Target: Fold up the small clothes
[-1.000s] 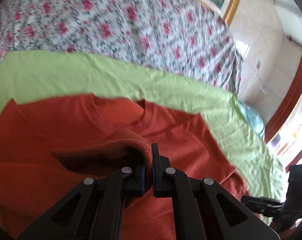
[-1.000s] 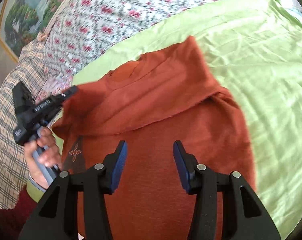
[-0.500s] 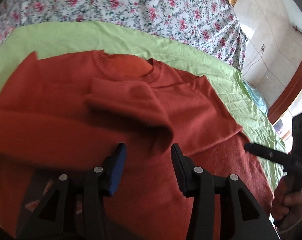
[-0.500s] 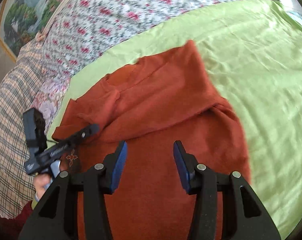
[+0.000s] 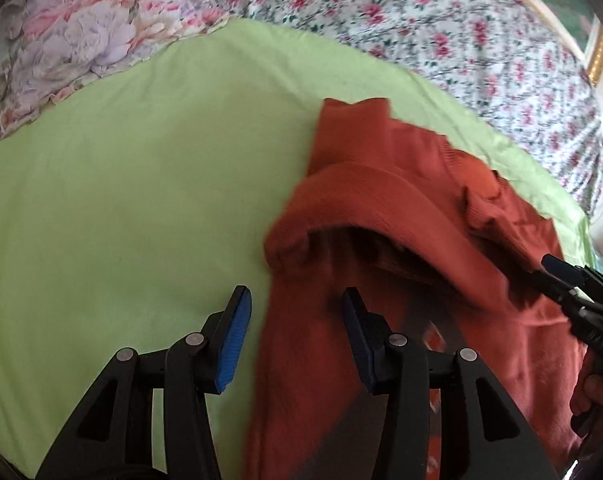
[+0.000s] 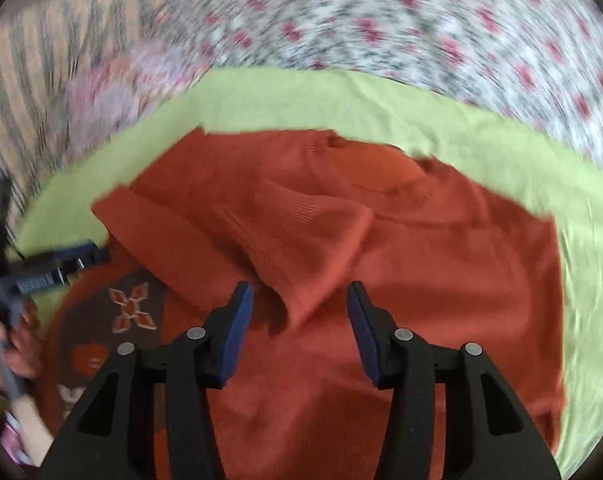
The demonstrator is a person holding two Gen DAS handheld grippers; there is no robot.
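- Both grippers are hanging released, gripping nothing: left gripper point(image 5: 293, 328), right gripper point(image 6: 299, 326).
- Orange sweater point(image 6: 421, 280) is lying on the green sheet point(image 5: 121, 200), sleeves folded in.
- Its left edge is sitting between the left jaws, nearer that hand.

A light green sheet point(image 5: 133, 200) covers the bed and fills the left wrist view from 7 to 12 o'clock. Beyond it, from 12 to 2 o'clock, lies a white quilt with red flowers point(image 5: 441, 28). A pink floral cloth point(image 5: 73, 40) is bunched at 10 o'clock, touching the sheet's edge. A gilt picture frame point(image 5: 595, 58) shows at 2 o'clock.
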